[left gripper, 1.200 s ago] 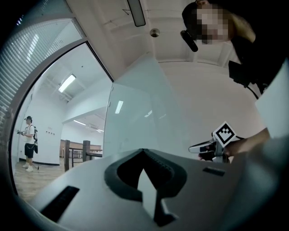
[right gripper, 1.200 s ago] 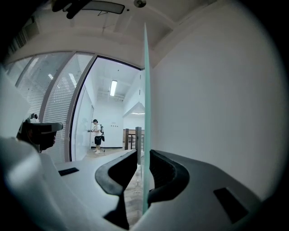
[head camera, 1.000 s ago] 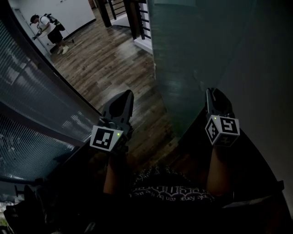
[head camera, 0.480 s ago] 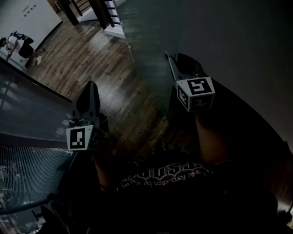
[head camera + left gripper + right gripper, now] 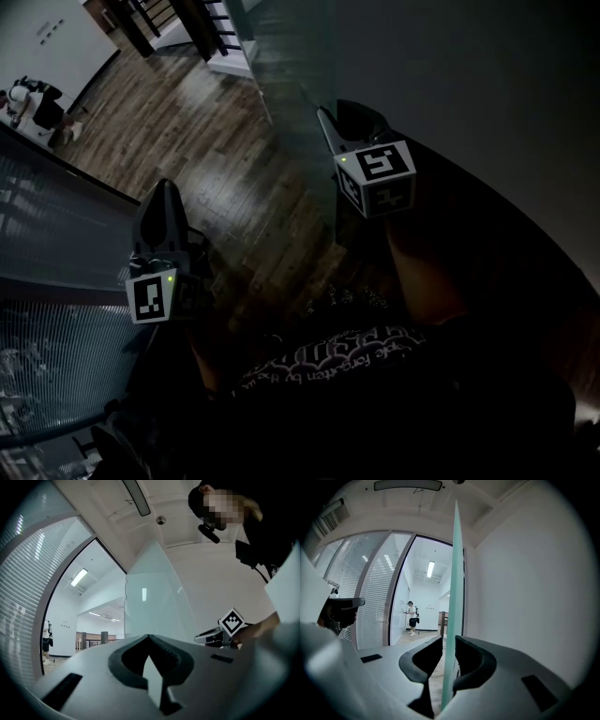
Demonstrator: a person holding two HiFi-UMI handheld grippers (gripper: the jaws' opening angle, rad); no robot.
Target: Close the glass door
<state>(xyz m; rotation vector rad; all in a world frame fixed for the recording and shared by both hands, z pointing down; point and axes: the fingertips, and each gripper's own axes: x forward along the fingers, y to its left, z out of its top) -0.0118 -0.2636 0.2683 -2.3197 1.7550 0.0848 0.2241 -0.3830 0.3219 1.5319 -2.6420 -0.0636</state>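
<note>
Glass is slick, so that's our worry here: the right gripper (image 5: 449, 641) has its jaws pinched on the bare edge of the glass door (image 5: 453, 573), which stands open close beside the wall (image 5: 525, 597). If we pull at an angle, the grip could probably slide right off. Our left gripper (image 5: 149, 638) hangs closed and empty, off to the side, so no backup there.

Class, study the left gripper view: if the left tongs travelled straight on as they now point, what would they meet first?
Probably the glass door: the left tongs, shut and empty, aim at its pane just beside the free edge. How far off it stands is unclear.
</note>
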